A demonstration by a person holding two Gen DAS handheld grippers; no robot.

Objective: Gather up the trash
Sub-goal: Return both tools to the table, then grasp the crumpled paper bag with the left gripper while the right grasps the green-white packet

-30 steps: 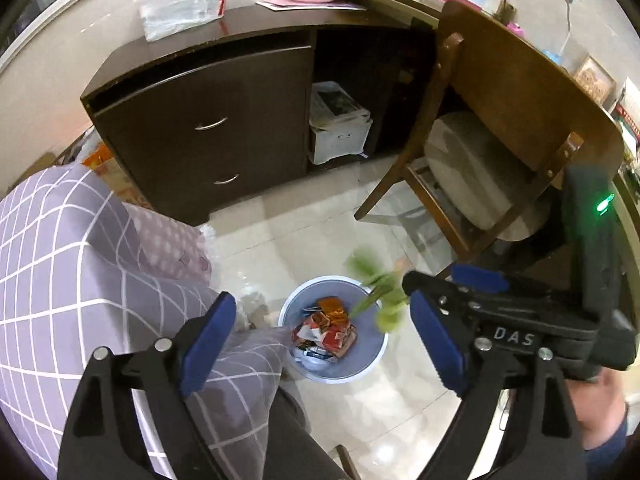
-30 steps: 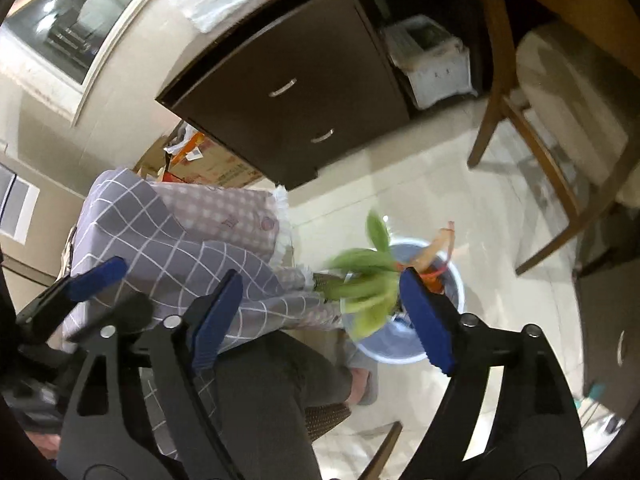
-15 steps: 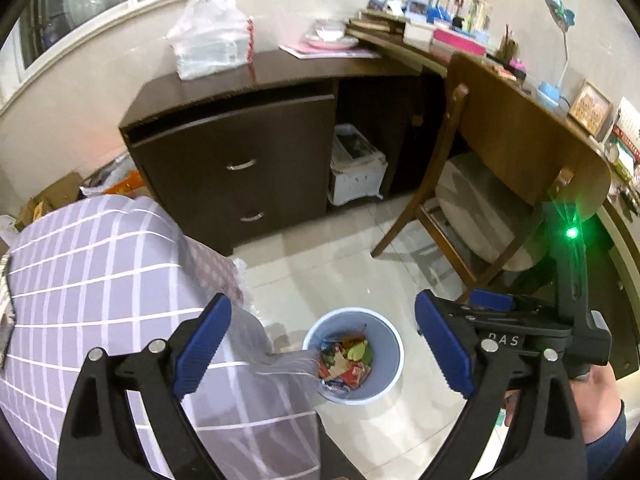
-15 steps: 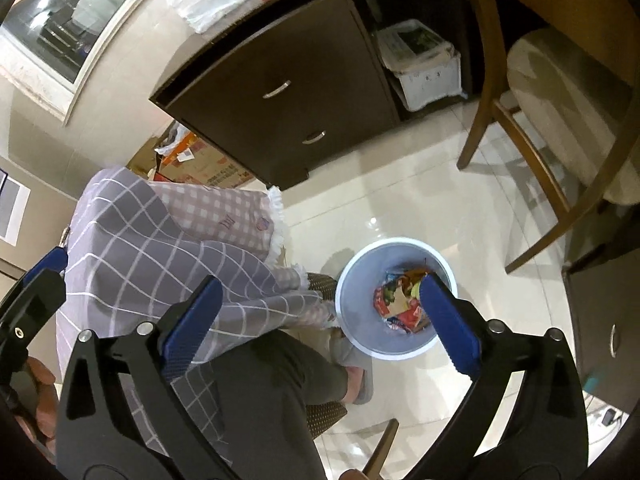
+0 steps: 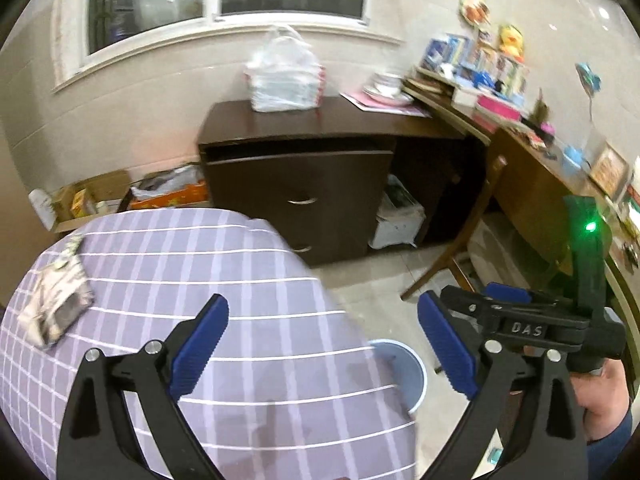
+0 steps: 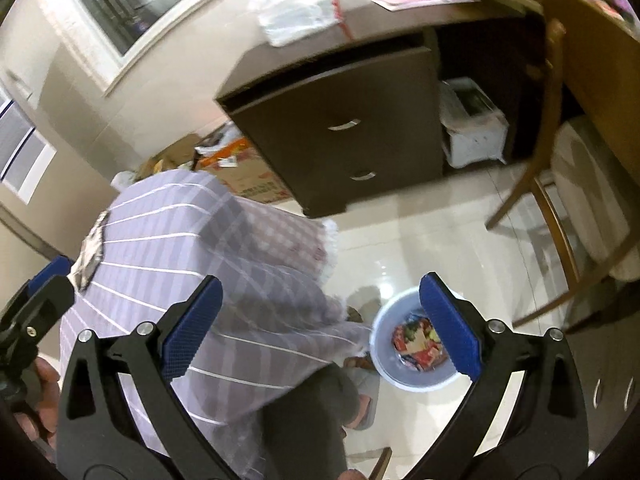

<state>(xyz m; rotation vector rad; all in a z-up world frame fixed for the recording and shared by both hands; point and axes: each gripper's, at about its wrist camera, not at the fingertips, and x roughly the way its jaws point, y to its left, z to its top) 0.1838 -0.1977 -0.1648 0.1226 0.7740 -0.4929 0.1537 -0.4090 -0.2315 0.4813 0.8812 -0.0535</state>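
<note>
Right wrist view: right gripper (image 6: 320,328) spread, empty, above the trash bin (image 6: 414,344); left gripper (image 5: 322,344) likewise spread beside it.

Mostly hidden in the left wrist view: trash bin (image 5: 404,368), covered by the checked purple cloth (image 5: 240,320), contents unseen. Blurred beyond reading: books on the counter (image 5: 480,64). Smeared by motion: white plastic bag (image 6: 300,8). Cut off at the frame edge: wooden chair (image 6: 560,200). Too blurred to identify: wrappers (image 6: 416,340) in the bin.
</note>
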